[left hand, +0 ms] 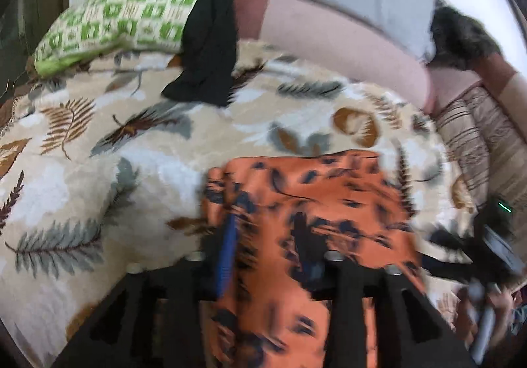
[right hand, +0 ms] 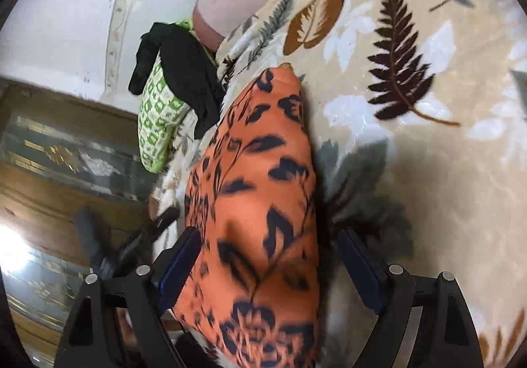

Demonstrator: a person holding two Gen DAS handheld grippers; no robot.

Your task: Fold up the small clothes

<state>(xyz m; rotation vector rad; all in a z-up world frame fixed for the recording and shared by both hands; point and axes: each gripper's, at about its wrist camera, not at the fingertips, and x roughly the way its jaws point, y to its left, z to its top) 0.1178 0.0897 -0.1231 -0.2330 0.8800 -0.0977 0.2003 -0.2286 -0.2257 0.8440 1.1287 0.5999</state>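
No text, label, brand or number seems readable anywhere, though both views are blurred.

Orange garment (left hand: 306,203) with dark leaf print.
Lies bunched and partly folded on the bed, near edge raised off it.

motion-blurred orange garment (left hand: 306,203), bottom edge cropped
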